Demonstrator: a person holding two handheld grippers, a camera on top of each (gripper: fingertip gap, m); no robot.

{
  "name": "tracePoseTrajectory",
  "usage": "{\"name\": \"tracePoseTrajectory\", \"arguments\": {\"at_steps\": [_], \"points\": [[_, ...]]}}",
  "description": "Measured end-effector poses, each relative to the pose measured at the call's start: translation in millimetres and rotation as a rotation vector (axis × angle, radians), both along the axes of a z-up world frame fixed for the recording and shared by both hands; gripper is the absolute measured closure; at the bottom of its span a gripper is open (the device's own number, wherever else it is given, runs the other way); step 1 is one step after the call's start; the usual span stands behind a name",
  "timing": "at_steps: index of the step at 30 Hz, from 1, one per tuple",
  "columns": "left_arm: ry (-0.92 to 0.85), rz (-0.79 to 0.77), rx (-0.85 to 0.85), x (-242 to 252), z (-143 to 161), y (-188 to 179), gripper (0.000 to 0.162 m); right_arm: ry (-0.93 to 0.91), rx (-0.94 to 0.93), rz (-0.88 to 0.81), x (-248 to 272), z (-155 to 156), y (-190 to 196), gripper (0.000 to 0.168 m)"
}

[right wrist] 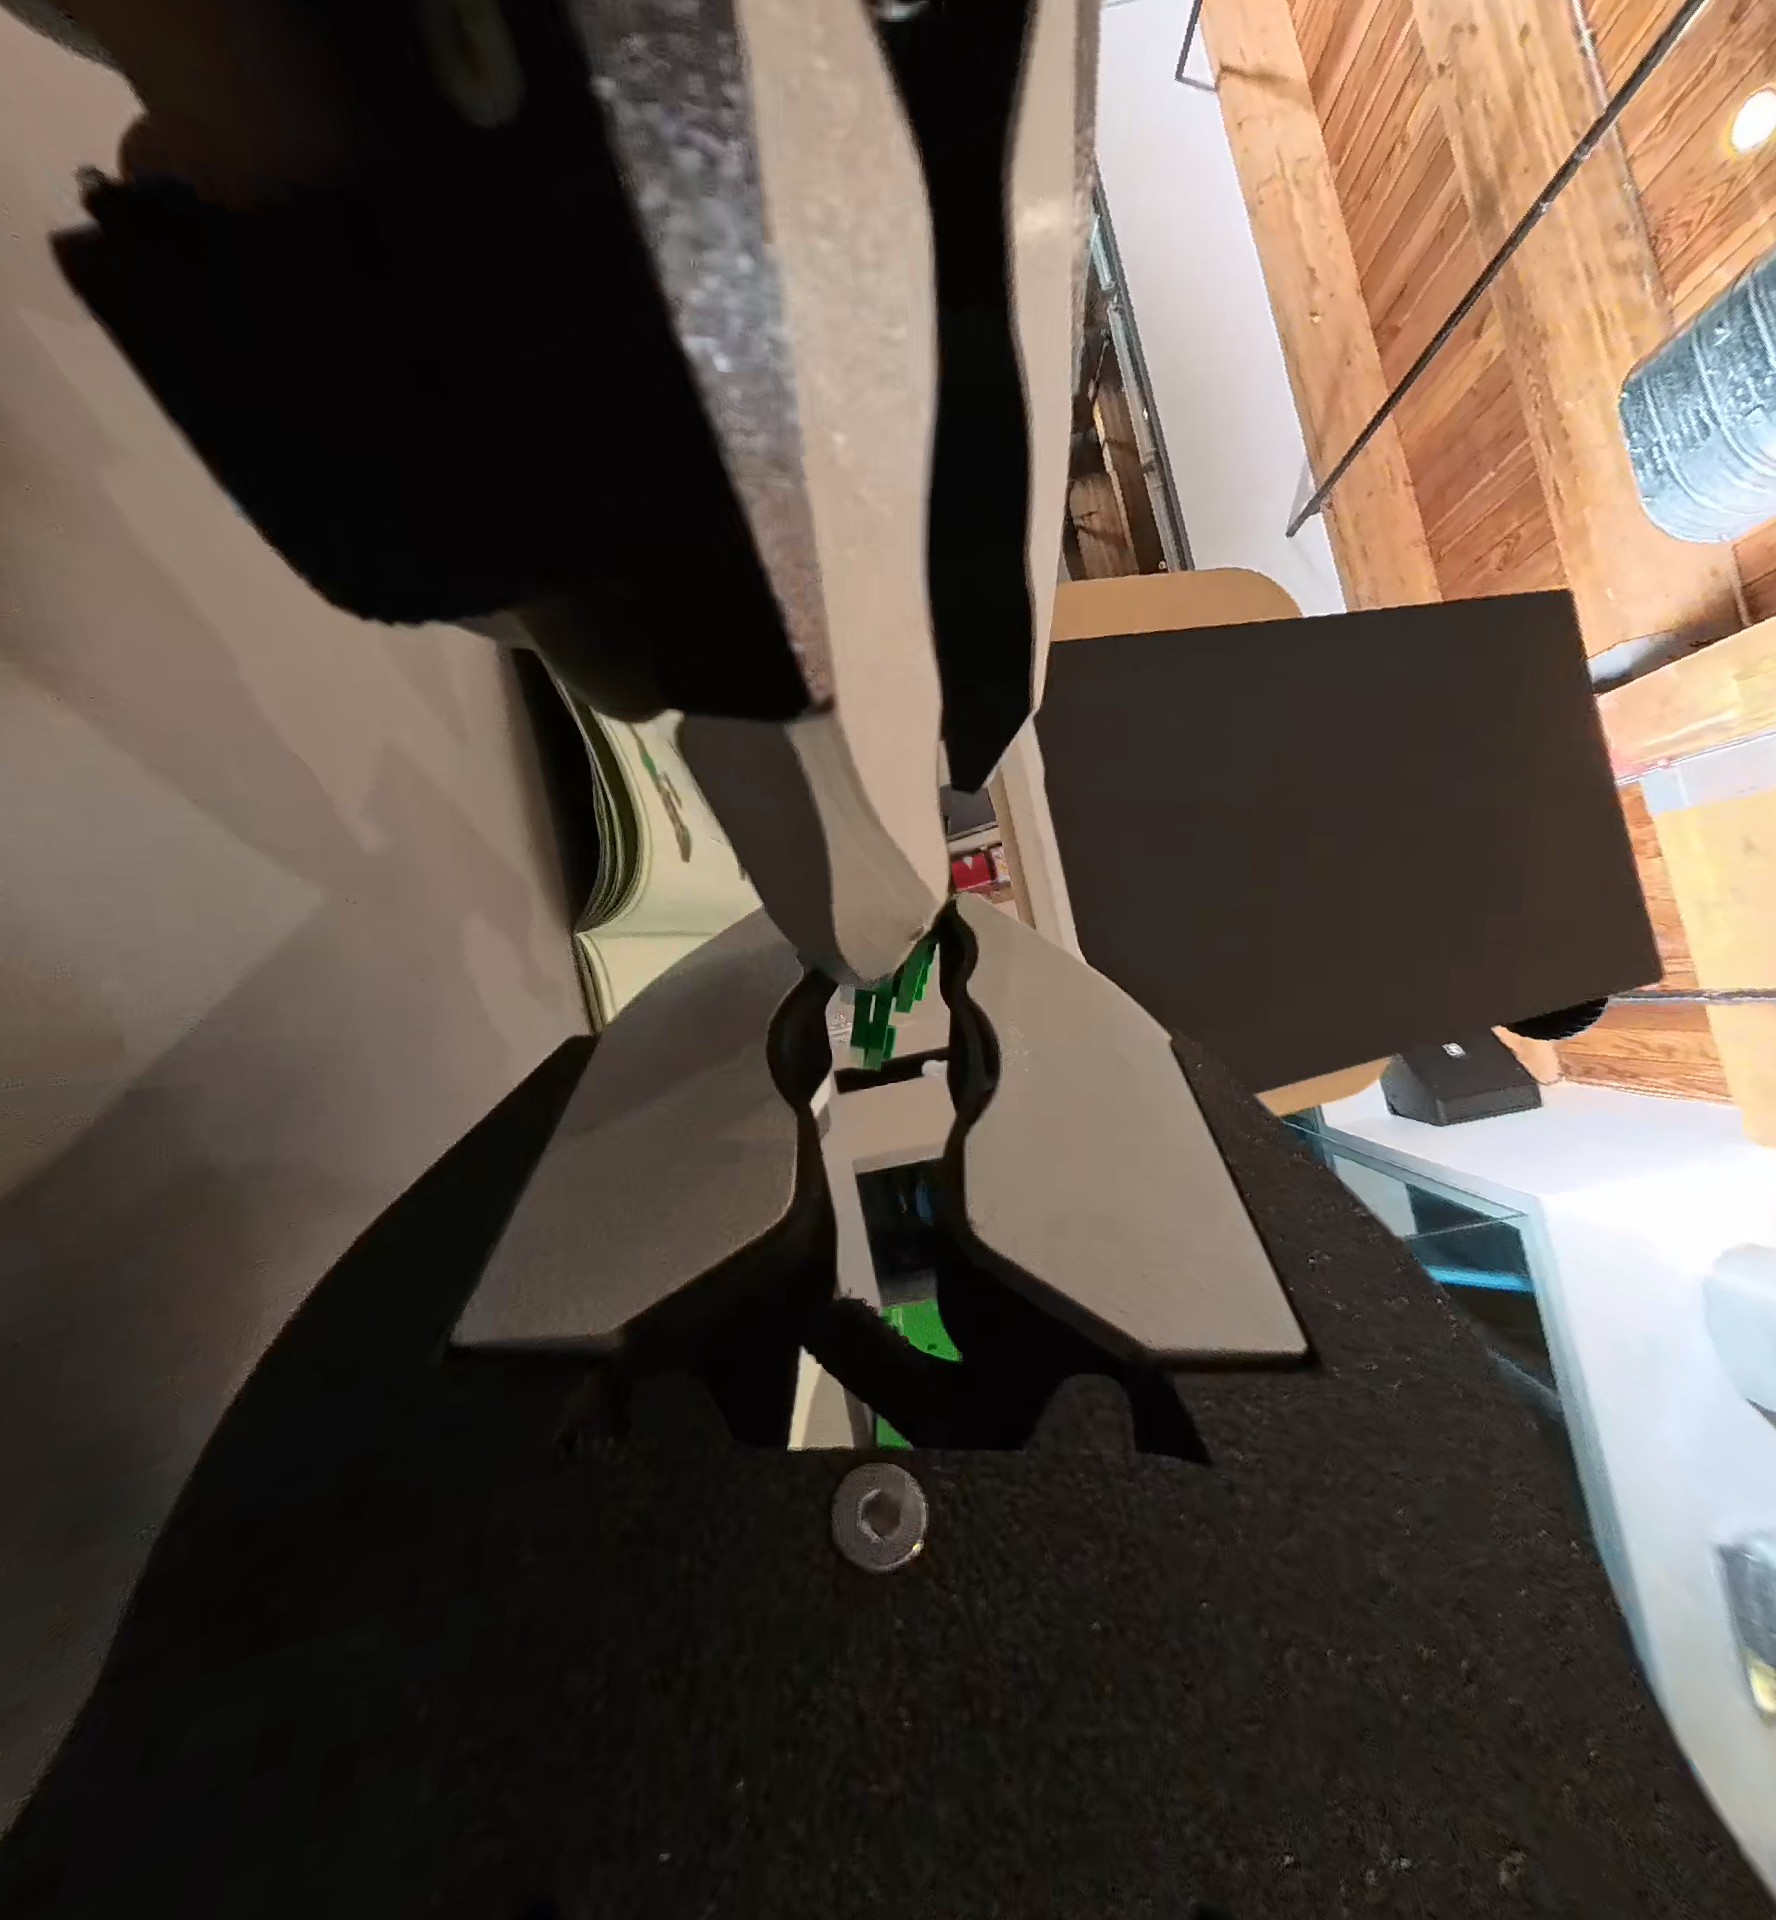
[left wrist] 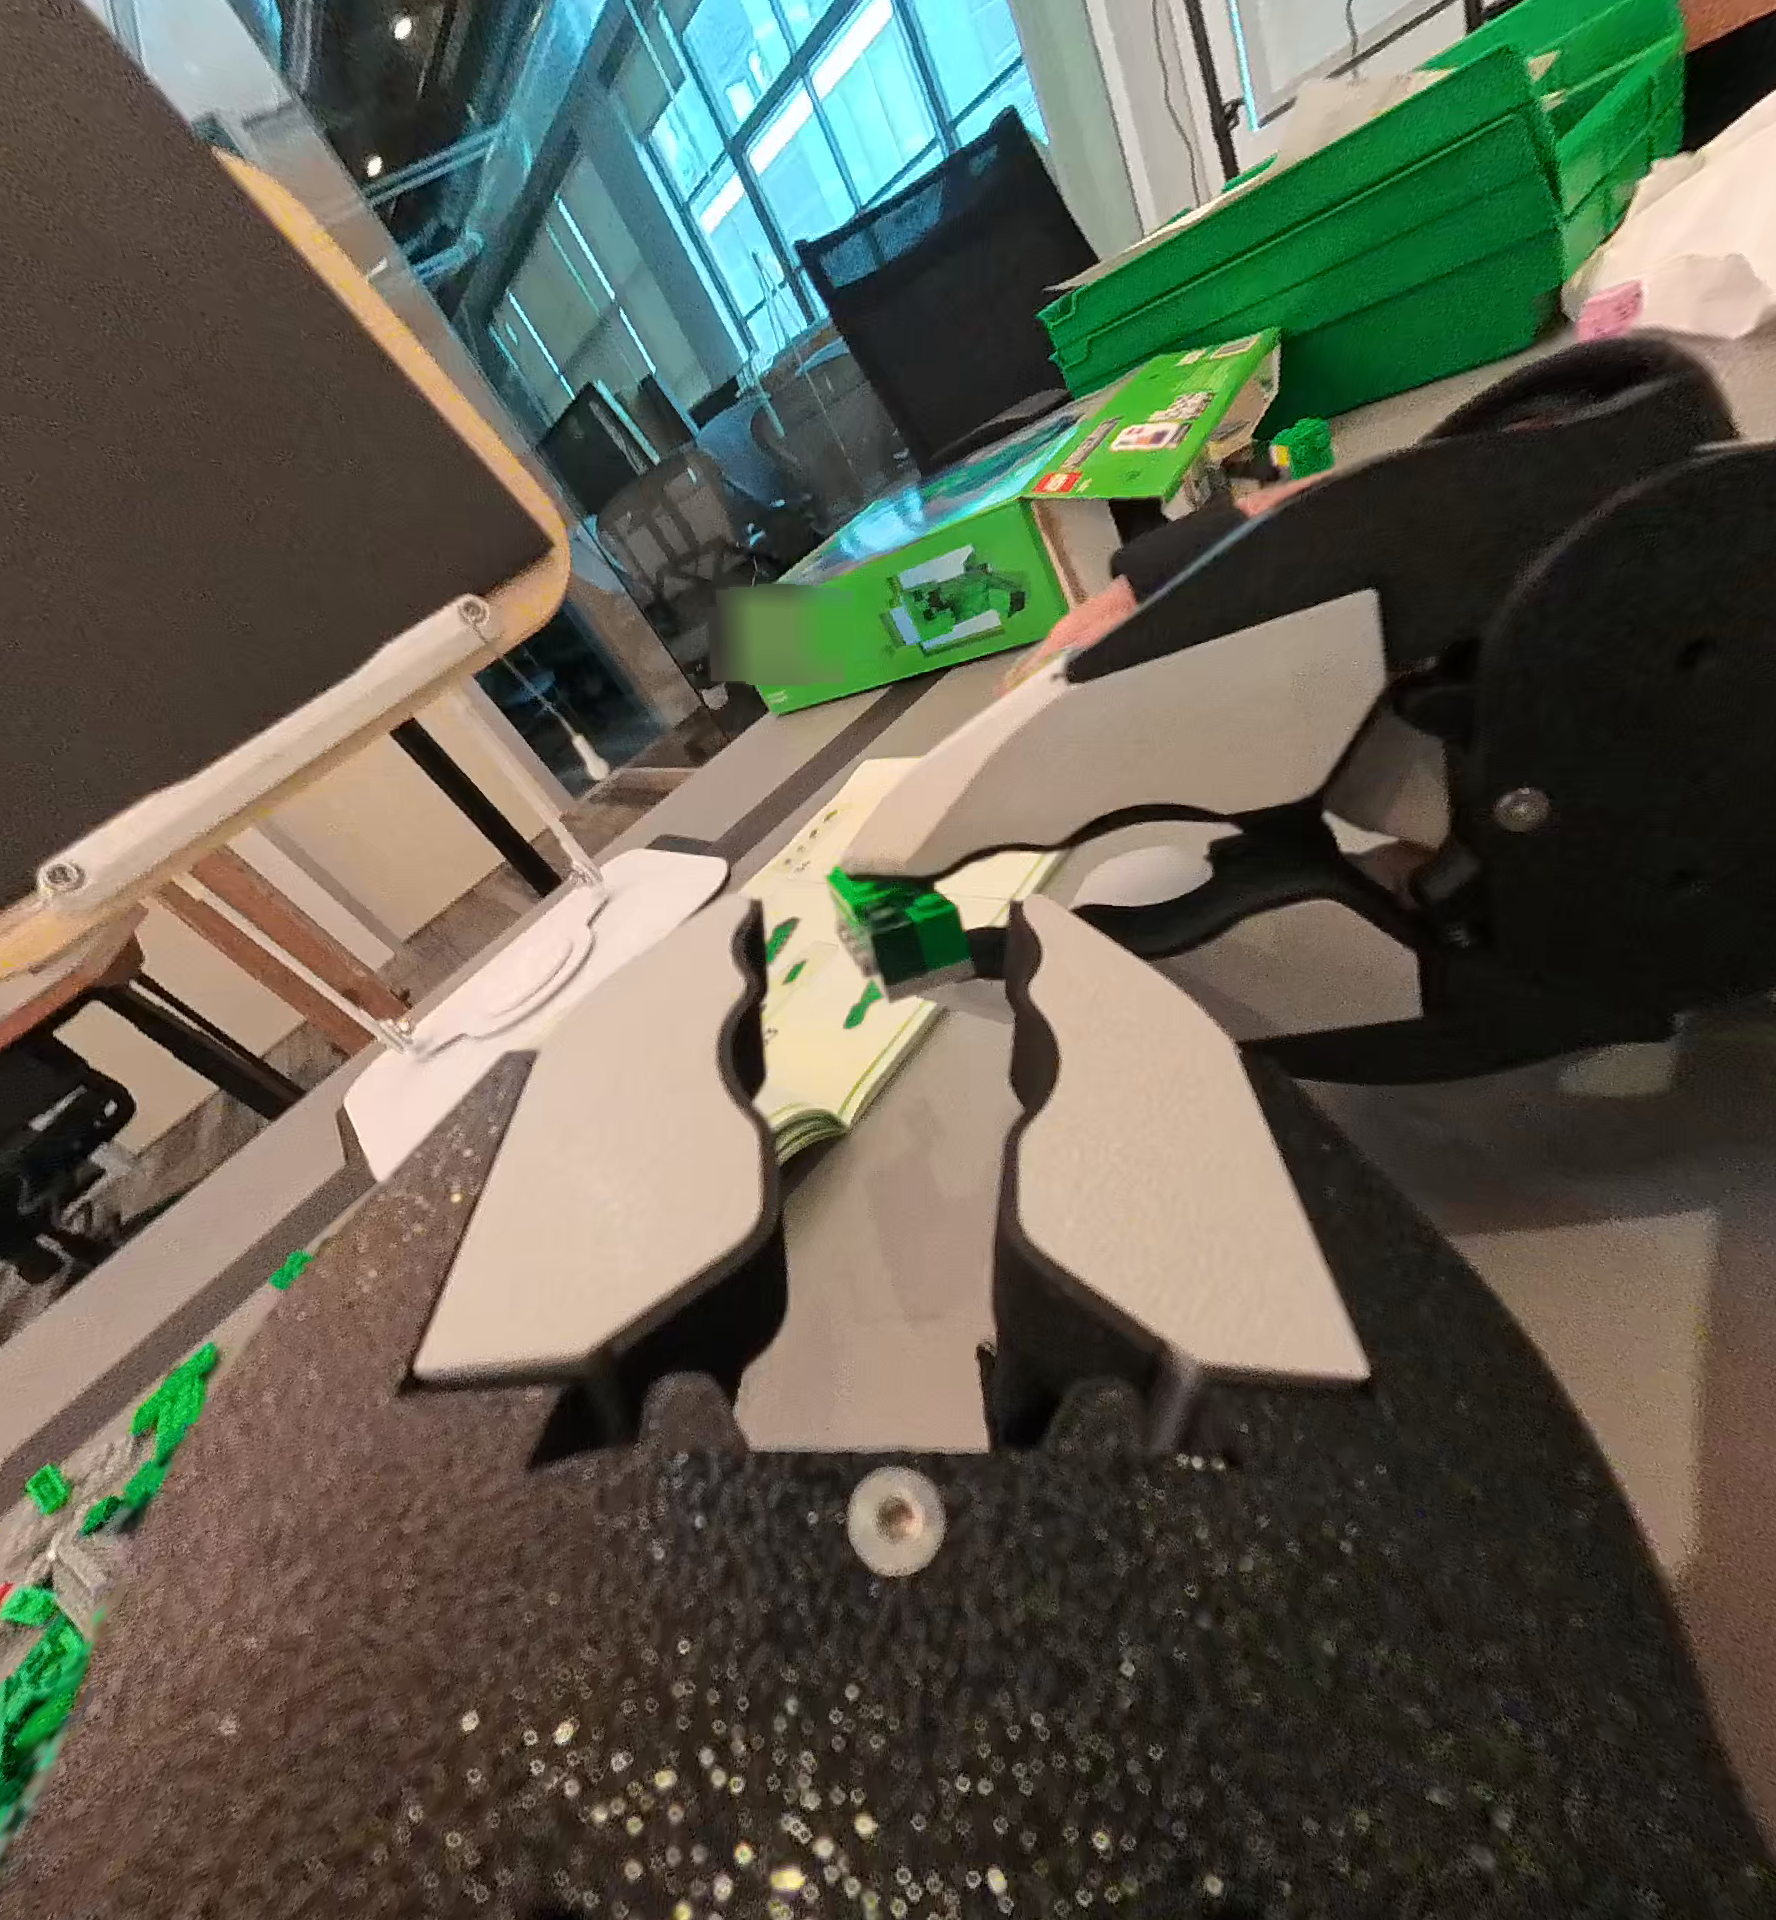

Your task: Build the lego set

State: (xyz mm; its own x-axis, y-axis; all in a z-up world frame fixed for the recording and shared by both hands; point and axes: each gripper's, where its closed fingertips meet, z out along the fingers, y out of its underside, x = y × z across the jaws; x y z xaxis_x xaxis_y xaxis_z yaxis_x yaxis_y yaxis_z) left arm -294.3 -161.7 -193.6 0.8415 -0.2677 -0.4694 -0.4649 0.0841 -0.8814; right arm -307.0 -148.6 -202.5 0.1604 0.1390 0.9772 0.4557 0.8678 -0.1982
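A small green and dark green lego assembly (left wrist: 899, 930) is held in the air above the open instruction booklet (left wrist: 842, 1049). My right gripper (right wrist: 884, 997) is shut on it and reaches in from the right in the left wrist view, white upper finger (left wrist: 1123, 727) above the assembly. My left gripper (left wrist: 884, 935) is open, its two tips on either side of the assembly. In the right wrist view the left gripper (right wrist: 925, 868) comes down from the top, and one fingertip (right wrist: 868, 935) touches the green assembly (right wrist: 879, 1023).
Loose green bricks (left wrist: 22, 1714) lie on the grey table at the left. A green lego box (left wrist: 925, 613), stacked green trays (left wrist: 1331, 239) and a small green model (left wrist: 1299, 447) stand at the back. A black panel on a stand (left wrist: 188, 416) with a white base (left wrist: 551, 966) stands left.
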Motion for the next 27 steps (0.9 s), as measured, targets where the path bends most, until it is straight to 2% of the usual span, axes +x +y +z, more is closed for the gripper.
{"name": "tracePoseTrajectory", "arguments": {"at_steps": [6,12,16,27], "points": [[-0.043,-0.004,-0.028,-4.9,-1.6,0.7,0.112,-0.013,0.080,0.001,-1.6,0.7,-3.9,0.151],[-0.067,0.022,-0.062,-7.8,-3.9,1.9,0.122,-0.016,0.150,-0.015,-2.1,2.9,-5.7,0.151],[-0.071,-0.001,-0.082,-2.3,-6.5,0.5,0.140,-0.023,0.192,-0.033,-2.0,3.3,-6.0,0.151],[-0.286,-0.093,-0.186,-6.2,-8.4,-0.2,0.144,-0.014,0.128,0.013,-2.8,0.7,-8.6,0.151]]}}
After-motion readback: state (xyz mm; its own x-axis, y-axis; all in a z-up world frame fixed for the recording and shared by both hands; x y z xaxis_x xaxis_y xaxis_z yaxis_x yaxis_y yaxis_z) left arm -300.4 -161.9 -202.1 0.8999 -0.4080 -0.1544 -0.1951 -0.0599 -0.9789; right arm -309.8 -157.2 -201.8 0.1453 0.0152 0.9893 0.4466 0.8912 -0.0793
